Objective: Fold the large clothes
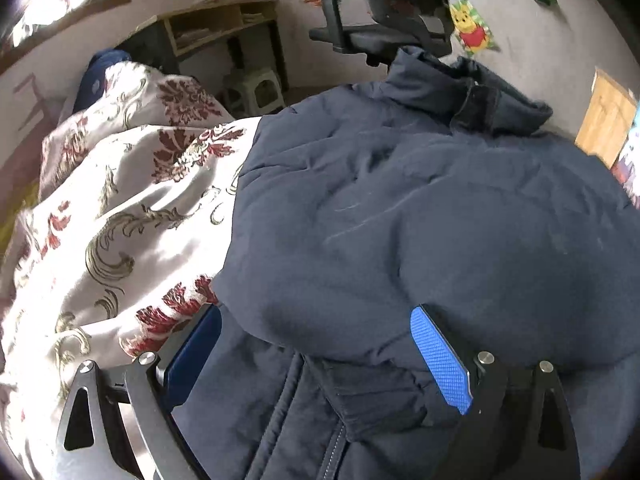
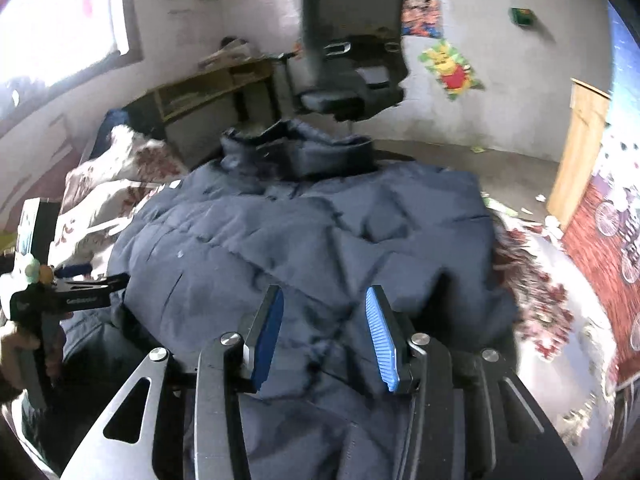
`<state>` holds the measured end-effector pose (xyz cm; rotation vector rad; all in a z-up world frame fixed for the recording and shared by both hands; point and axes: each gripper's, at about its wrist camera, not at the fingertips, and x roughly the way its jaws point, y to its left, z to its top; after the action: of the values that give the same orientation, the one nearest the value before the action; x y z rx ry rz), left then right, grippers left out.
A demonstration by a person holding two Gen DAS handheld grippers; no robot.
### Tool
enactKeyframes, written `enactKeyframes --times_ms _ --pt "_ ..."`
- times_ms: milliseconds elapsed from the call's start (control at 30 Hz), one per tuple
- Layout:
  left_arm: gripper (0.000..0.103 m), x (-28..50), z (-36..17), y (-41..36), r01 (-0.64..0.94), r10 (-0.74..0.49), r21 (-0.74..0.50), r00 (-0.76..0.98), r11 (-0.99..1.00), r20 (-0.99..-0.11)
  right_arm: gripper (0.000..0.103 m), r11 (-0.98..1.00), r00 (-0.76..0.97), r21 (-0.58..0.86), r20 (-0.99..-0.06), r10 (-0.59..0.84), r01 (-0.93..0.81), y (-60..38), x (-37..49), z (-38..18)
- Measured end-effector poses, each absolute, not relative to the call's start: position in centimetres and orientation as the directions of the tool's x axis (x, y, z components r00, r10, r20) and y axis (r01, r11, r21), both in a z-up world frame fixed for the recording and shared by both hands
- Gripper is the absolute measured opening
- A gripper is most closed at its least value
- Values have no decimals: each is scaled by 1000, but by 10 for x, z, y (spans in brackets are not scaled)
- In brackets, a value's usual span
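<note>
A large navy padded jacket (image 1: 420,208) lies on a bed, collar at the far end toward the chair; it also shows in the right wrist view (image 2: 312,232). My left gripper (image 1: 316,356) is open wide, its blue pads on either side of the jacket's near hem by the zip. My right gripper (image 2: 324,336) is open, its pads just above the near part of the jacket with cloth showing between them. The left gripper (image 2: 80,292) also shows at the left of the right wrist view, held by a hand.
A floral white and red bedspread (image 1: 120,216) covers the bed under the jacket. A black office chair (image 2: 352,64) stands beyond the collar. A wooden desk (image 1: 212,28) with a stool under it is at the far left. A wooden door (image 2: 580,148) is at the right.
</note>
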<state>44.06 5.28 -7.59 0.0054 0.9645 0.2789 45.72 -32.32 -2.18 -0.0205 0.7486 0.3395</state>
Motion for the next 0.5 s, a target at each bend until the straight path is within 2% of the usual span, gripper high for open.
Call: enactKeyframes --times_ms 267,467,500 --pt "98 441 -80 37 -194 320 255 538 947 -780 38 950 615 48 -752 237 -308 -308 465 -56" --pt "98 421 -54 30 -166 293 243 603 956 -741 39 944 630 92 -724 281 -317 -314 443 -30" --pt "98 417 -47 29 -163 287 238 623 957 -727 44 944 642 92 -711 285 -318 -315 437 -22"
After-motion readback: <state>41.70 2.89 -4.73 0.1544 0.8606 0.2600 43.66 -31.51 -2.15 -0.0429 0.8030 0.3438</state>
